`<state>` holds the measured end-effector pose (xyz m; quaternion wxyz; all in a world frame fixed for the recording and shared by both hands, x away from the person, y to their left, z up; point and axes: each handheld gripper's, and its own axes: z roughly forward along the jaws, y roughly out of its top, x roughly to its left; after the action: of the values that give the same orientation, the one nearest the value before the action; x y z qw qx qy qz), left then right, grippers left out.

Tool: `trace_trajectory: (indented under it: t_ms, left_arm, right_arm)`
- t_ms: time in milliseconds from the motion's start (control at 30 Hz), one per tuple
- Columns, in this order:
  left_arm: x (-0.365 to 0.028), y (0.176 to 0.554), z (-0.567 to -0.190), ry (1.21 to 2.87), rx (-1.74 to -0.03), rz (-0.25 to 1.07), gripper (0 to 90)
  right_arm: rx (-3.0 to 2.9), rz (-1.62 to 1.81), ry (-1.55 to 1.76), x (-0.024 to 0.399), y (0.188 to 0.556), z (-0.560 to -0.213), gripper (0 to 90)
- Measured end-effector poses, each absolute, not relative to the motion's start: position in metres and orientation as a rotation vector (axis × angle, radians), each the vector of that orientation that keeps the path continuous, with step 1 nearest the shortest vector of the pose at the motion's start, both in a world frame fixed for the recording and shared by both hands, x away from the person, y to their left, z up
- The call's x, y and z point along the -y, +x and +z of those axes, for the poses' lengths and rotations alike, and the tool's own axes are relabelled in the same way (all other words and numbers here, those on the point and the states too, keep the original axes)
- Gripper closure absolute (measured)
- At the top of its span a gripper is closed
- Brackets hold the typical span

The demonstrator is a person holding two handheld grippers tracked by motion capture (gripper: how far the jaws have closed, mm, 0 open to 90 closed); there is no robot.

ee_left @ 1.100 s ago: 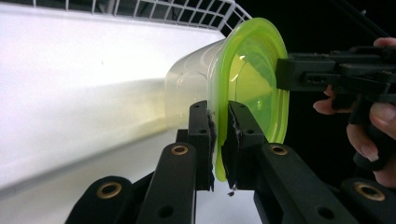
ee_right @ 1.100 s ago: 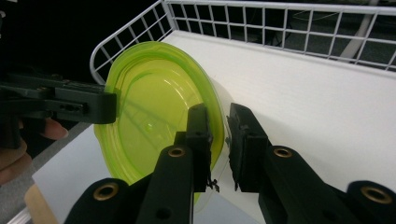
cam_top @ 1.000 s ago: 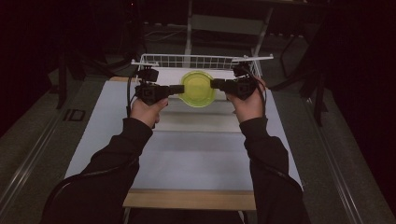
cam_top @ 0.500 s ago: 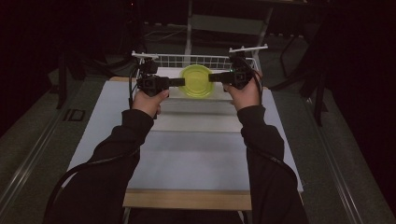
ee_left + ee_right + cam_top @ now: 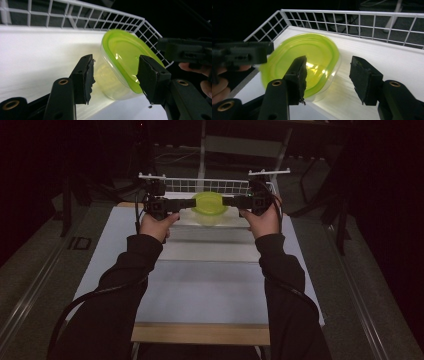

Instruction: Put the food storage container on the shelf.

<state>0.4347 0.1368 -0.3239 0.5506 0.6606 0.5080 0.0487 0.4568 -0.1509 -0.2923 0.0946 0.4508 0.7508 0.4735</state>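
Left gripper (image 5: 186, 204) level, pointing in from the left, held in the left hand (image 5: 156, 224). Jaws apart, just been opening, with the near edge of the tub (image 5: 120, 67) between the pads but not pressed by them; gap visible on both sides in the left gripper view.

Right gripper (image 5: 231, 201) level, pointing in from the right, held in the right hand (image 5: 264, 220). Jaws apart too, just been opening; in the right gripper view, 1 pad (image 5: 298, 80) in front of the tub's lid (image 5: 304, 62), the other off to the side over bare white surface, nothing clamped.

Between the 2 grippers: clear tub with a lime-green lid, tilted in both gripper views, lid facing up and sideways. Blurred in the right gripper view, so contact with the surface not possible to tell.

Beyond: white wire rack (image 5: 210, 185) fencing the far end of the table (image 5: 210, 285), tub close to its corner. Pale table top, wooden front edge, dark surroundings.
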Motion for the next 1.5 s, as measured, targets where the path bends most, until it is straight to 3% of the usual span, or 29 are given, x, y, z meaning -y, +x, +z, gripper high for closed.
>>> trace_trajectory:
  t_ms: [200, 467, 533, 600, 700, 800, 967, 1033, 1500]
  left_arm:
    - [-0.145, 0.418, -0.317, 1.58, -1.135, 0.15, 45.8]
    - [-0.156, 0.395, -0.324, 1.601, -1.106, 0.178, 40.5]
    - [-0.157, 0.389, -0.328, 1.611, -1.089, 0.183, 40.4]
    - [-0.158, 0.384, -0.332, 1.612, -1.071, 0.171, 39.2]
    - [-0.157, 0.377, -0.341, 1.601, -1.053, 0.139, 33.8]
    - [-0.155, 0.372, -0.351, 1.628, -1.015, 0.117, 21.6]
    - [-0.151, 0.357, -0.372, 1.686, -0.951, 0.242, 12.3]
    - [-0.15, 0.351, -0.384, 1.716, -0.934, 0.259, 1.0]
    - [-0.163, 0.323, -0.446, 1.757, -0.972, 0.282, 1.0]
  right_arm:
    - [-2.245, 1.424, 1.28, 0.154, 0.439, -0.291, 46.7]
    - [-2.276, 1.457, 1.202, 0.151, 0.414, -0.301, 53.4]
    - [-2.298, 1.47, 1.185, 0.149, 0.407, -0.306, 60.9]
    - [-2.348, 1.426, 1.148, 0.143, 0.401, -0.313, 76.0]
    - [-2.397, 1.367, 1.122, 0.135, 0.397, -0.327, 90.0]
    - [-2.407, 1.352, 1.128, 0.127, 0.399, -0.337, 90.0]
    - [-2.38, 1.369, 1.138, 0.118, 0.404, -0.34, 90.0]
    - [-2.362, 1.37, 1.146, 0.116, 0.407, -0.34, 90.0]
    - [-2.318, 1.389, 1.226, 0.108, 0.431, -0.342, 90.0]
